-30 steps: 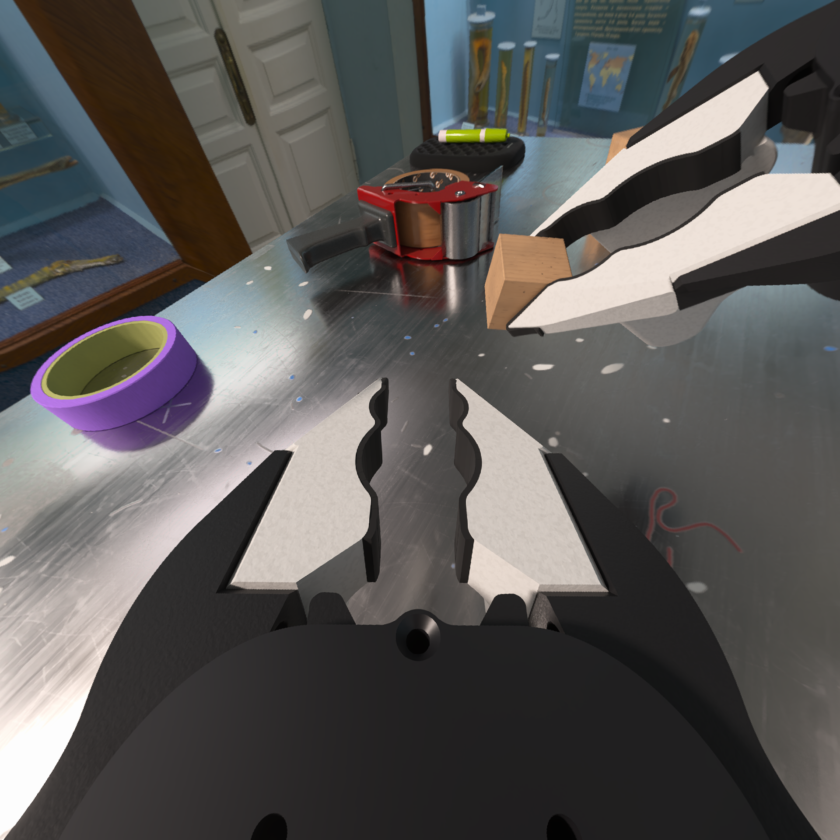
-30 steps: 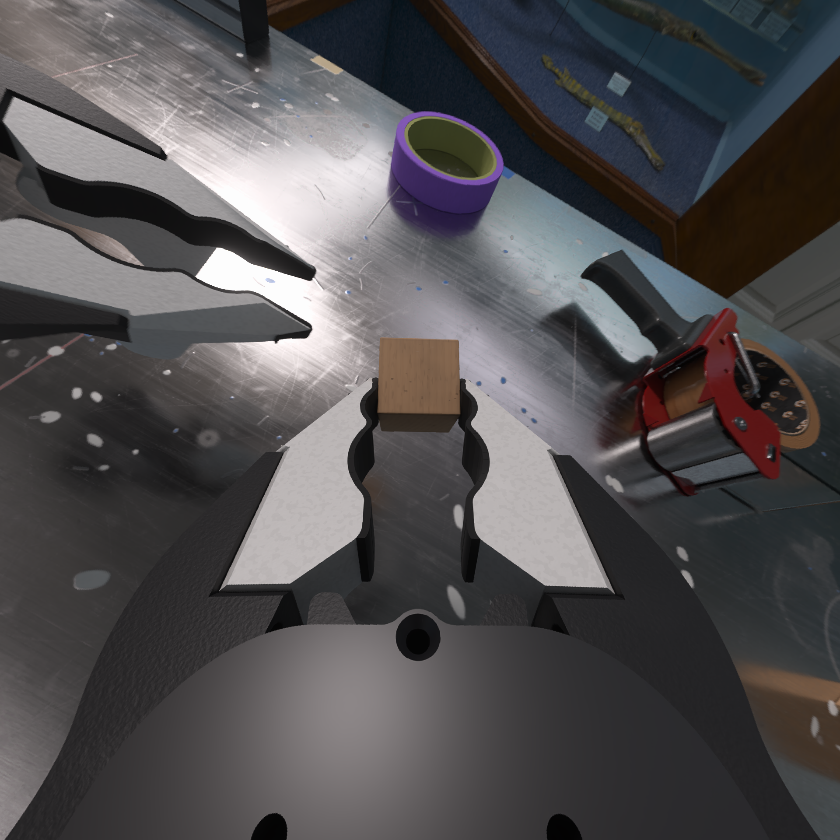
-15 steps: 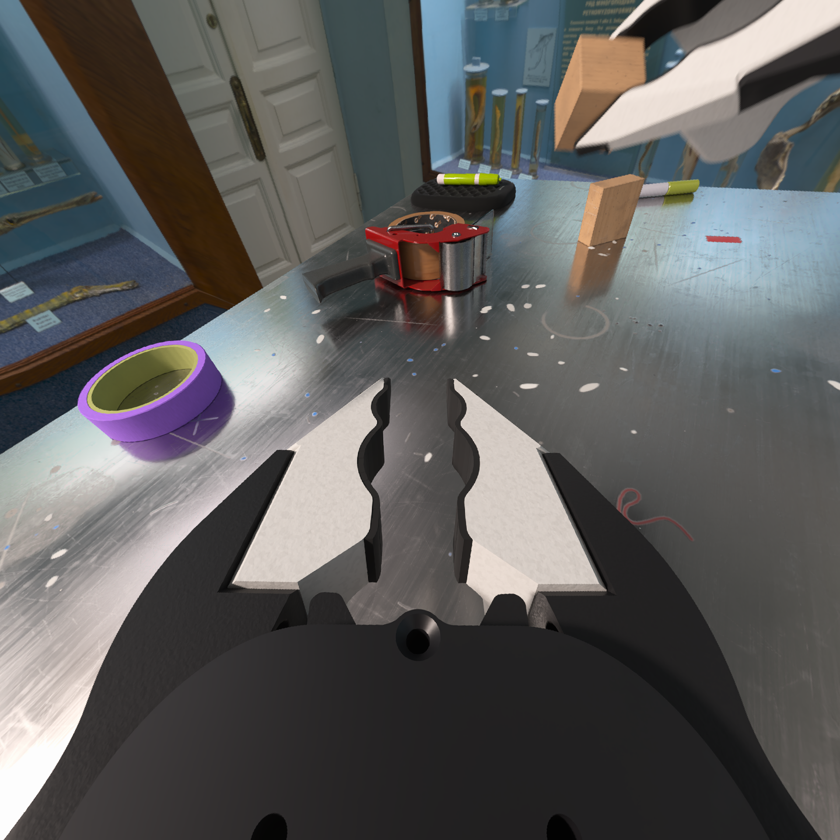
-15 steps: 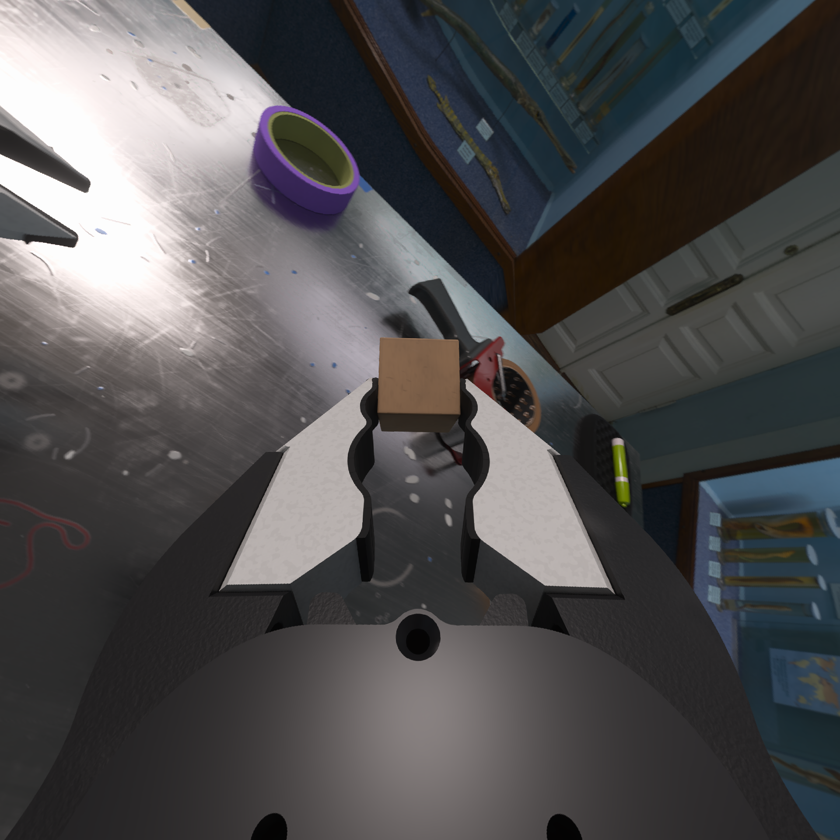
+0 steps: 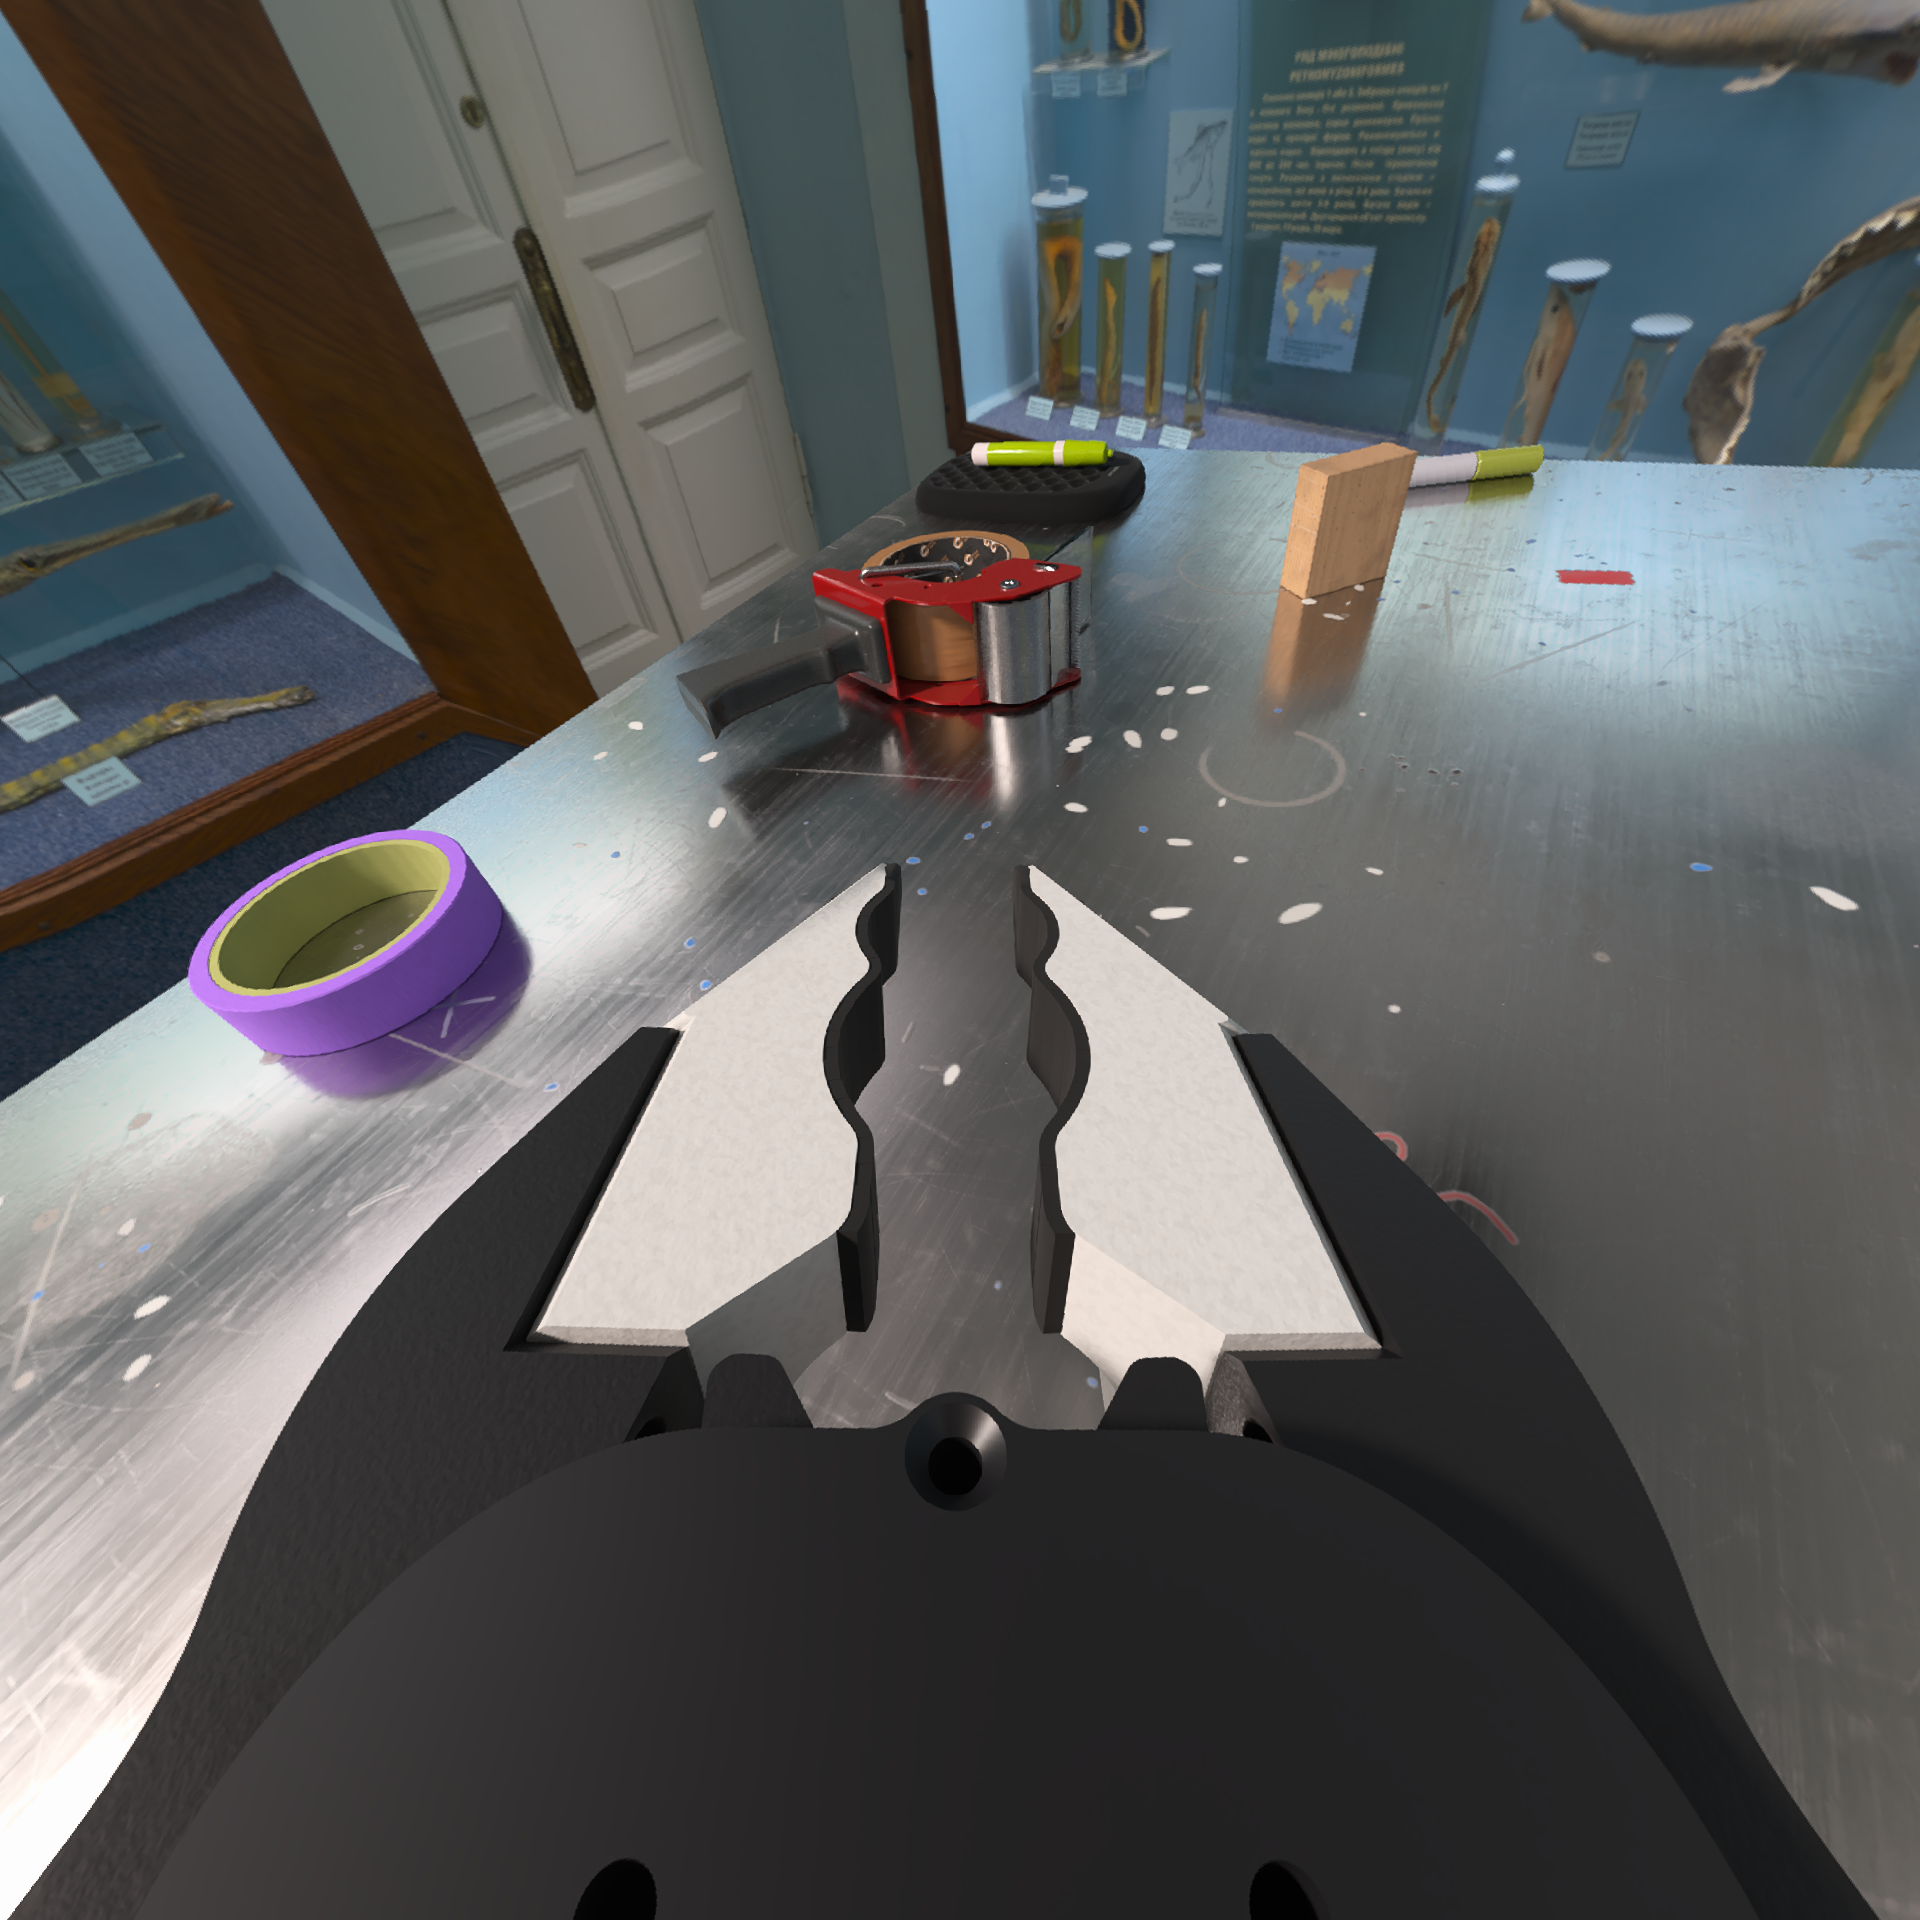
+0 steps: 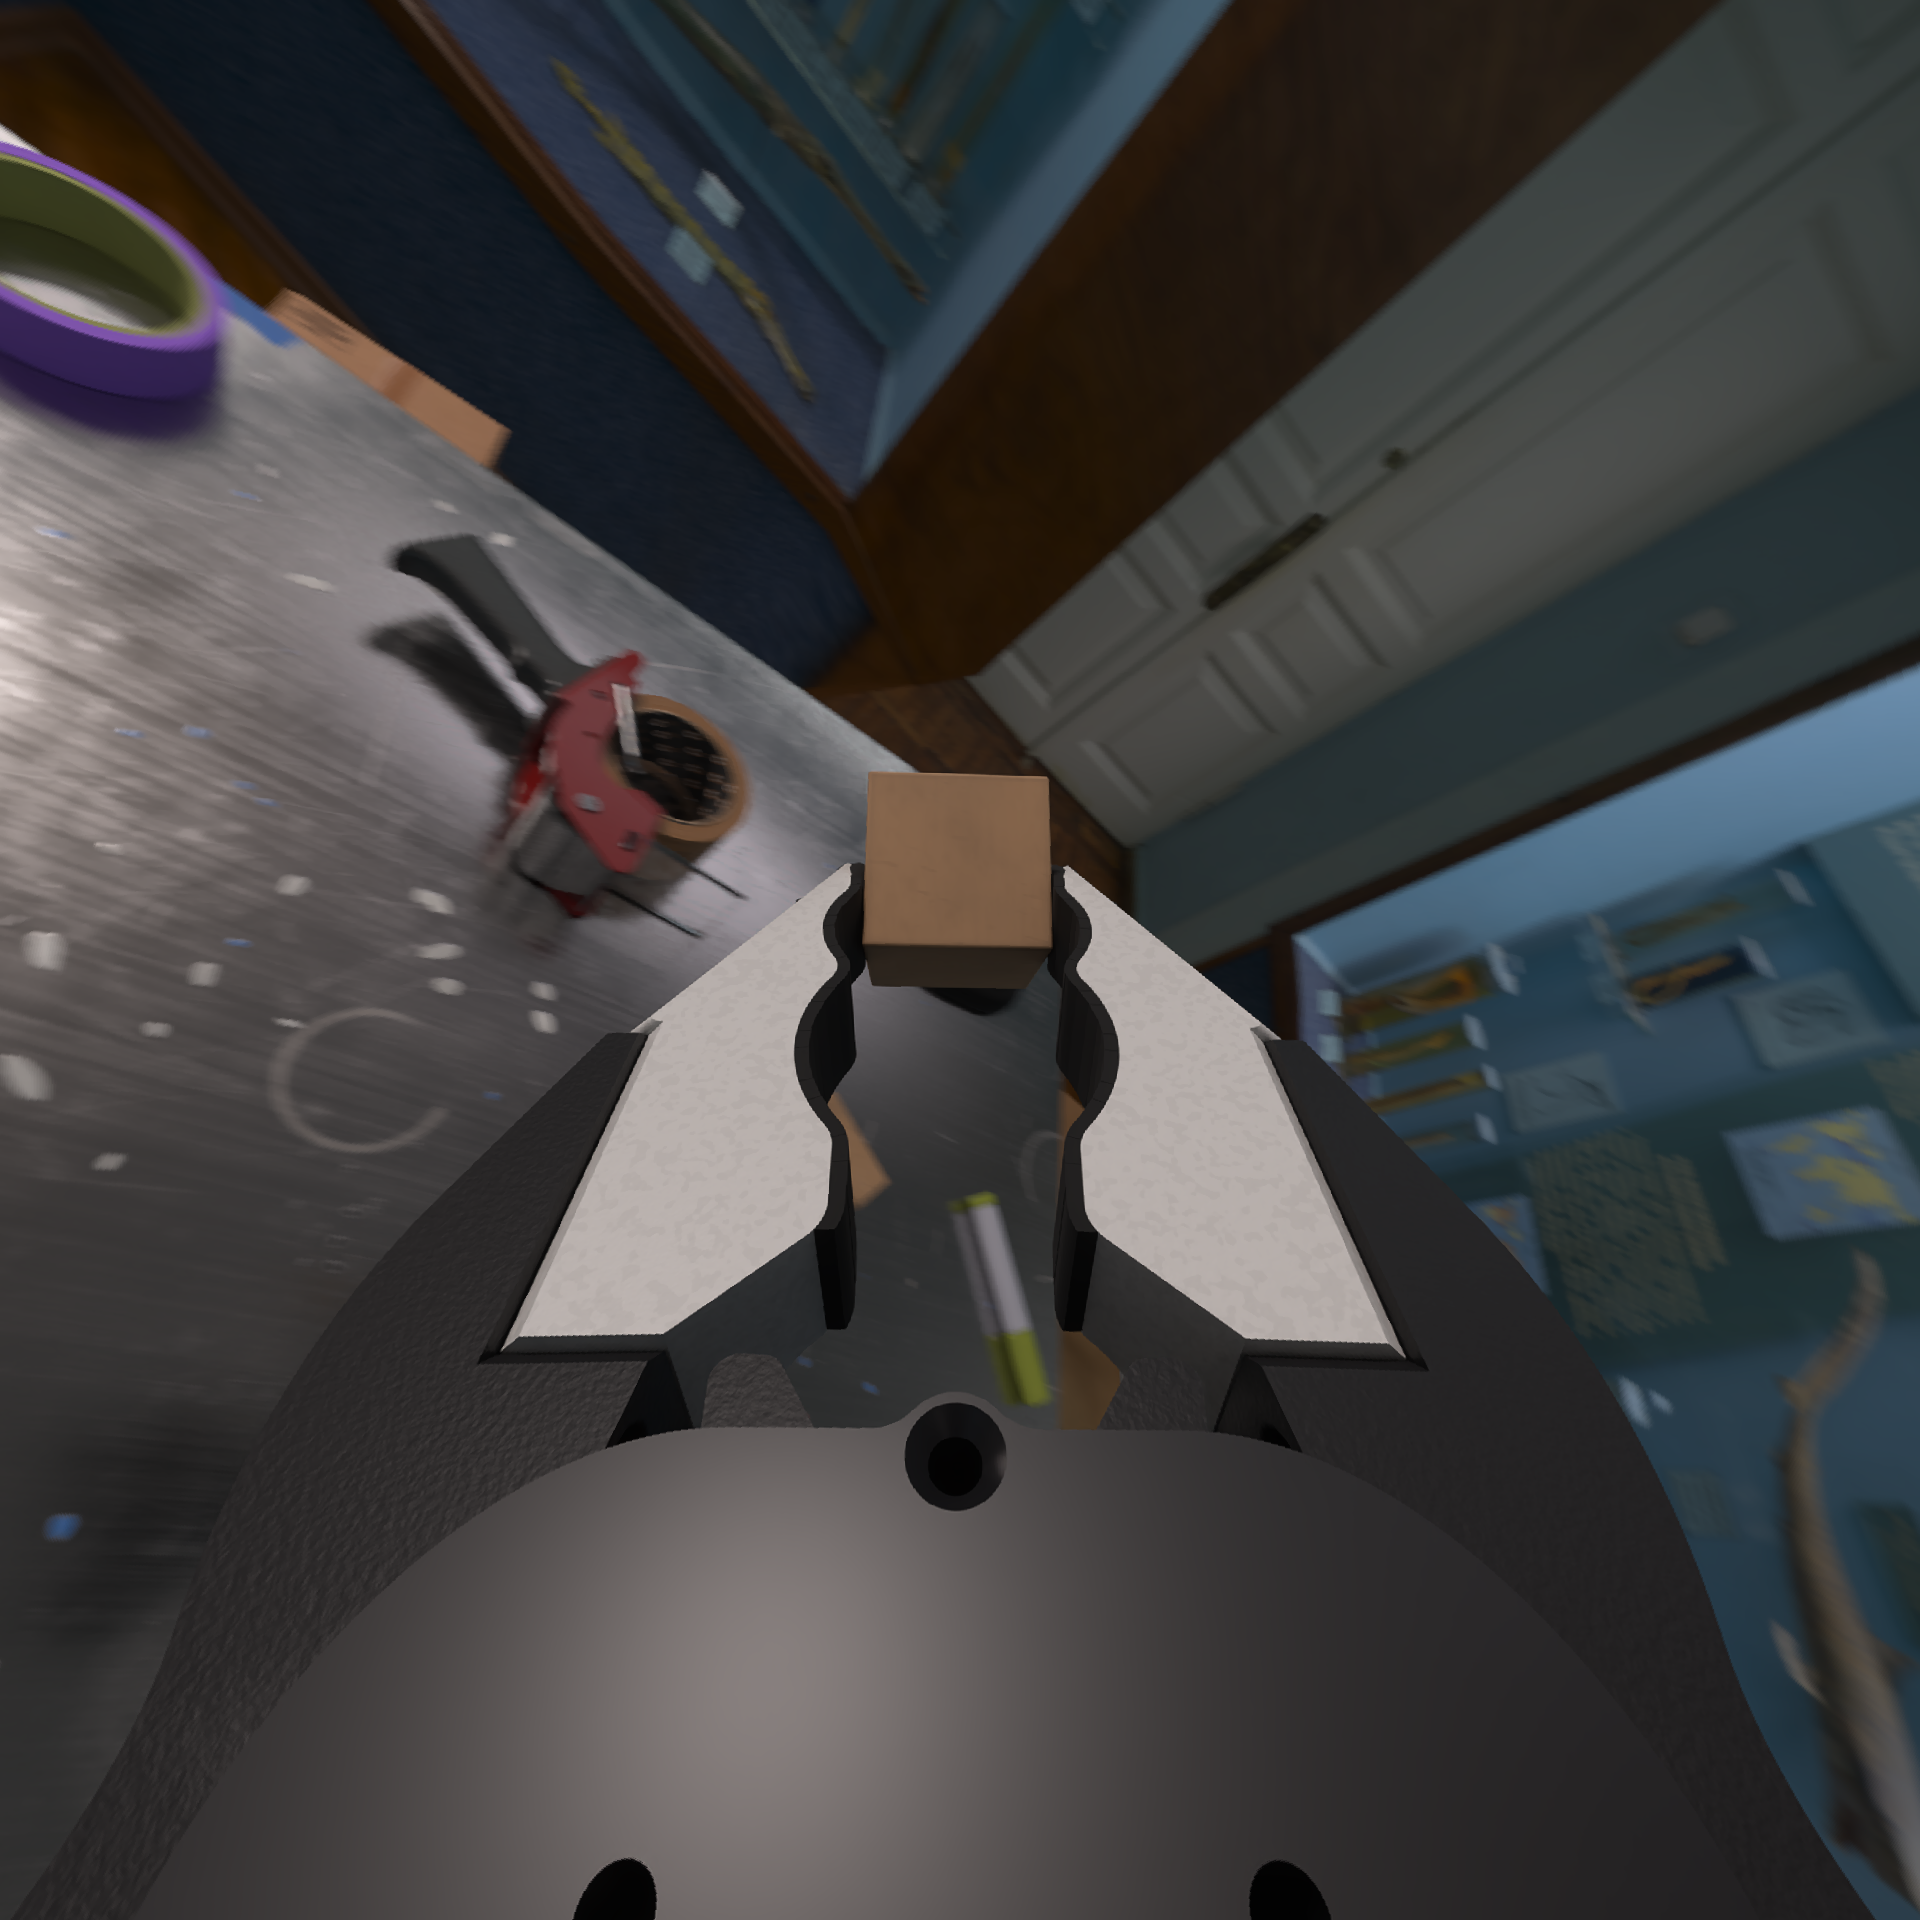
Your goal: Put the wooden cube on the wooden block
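The wooden block (image 5: pixel 1340 520) stands upright on its narrow end on the far side of the metal table (image 5: pixel 1558 935). My left gripper (image 5: pixel 956 883) is open and empty, low over the table, well short of the block. My right gripper (image 6: pixel 956 883) is shut on the wooden cube (image 6: pixel 956 873), which is held at the fingertips high above the table. The right wrist view is blurred. In it, brown wood (image 6: pixel 1086 1382) shows below between the fingers, mostly hidden. The right gripper is not in the left wrist view.
A red tape dispenser (image 5: pixel 956 634) lies left of the block and also shows in the right wrist view (image 6: pixel 613 800). A purple tape roll (image 5: pixel 343 940) sits near the left edge. A black pad (image 5: pixel 1029 488) holds a green marker. Another marker (image 5: pixel 1475 464) lies behind the block.
My right gripper has risen with the cube and left the left wrist view. Its own view has swung toward the table's far side. The left gripper has stayed open in about the same place.
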